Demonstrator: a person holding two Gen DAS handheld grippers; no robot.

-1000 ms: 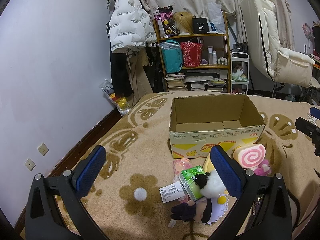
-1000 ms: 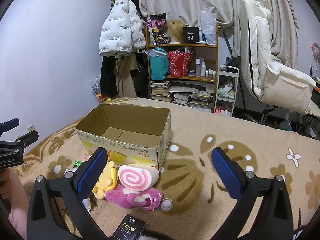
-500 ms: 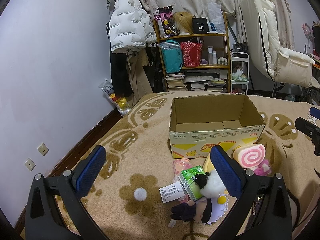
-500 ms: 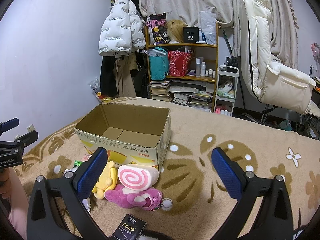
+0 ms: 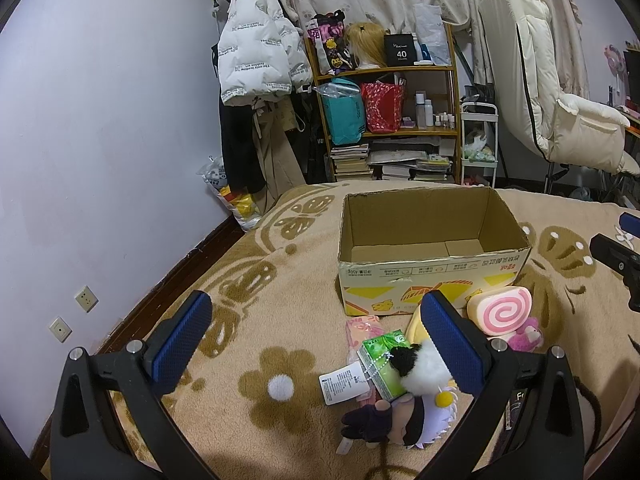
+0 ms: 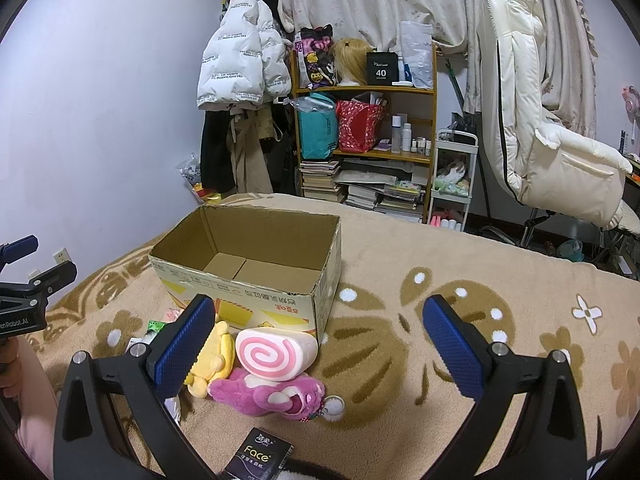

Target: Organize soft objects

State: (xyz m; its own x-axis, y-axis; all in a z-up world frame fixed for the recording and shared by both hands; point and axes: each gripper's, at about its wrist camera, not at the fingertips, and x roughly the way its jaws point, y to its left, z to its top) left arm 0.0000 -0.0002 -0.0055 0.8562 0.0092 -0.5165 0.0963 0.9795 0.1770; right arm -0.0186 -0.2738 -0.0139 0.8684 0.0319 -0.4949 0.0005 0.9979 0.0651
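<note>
Both grippers, left (image 5: 316,344) and right (image 6: 316,340), hover with jaws wide apart and empty above toys (image 6: 266,376) heaped against the empty box (image 6: 256,268); risk: a grab snagging the neighbouring tissue pack (image 5: 380,364).

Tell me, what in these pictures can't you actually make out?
- Yellow plush toy: partly hidden in both views by a gripper finger.
- Black "Face" packet: cut off by the right view's bottom edge.
- Small print on the open cardboard box: too small to read.
- White hang tag: text too small, left view.
</note>
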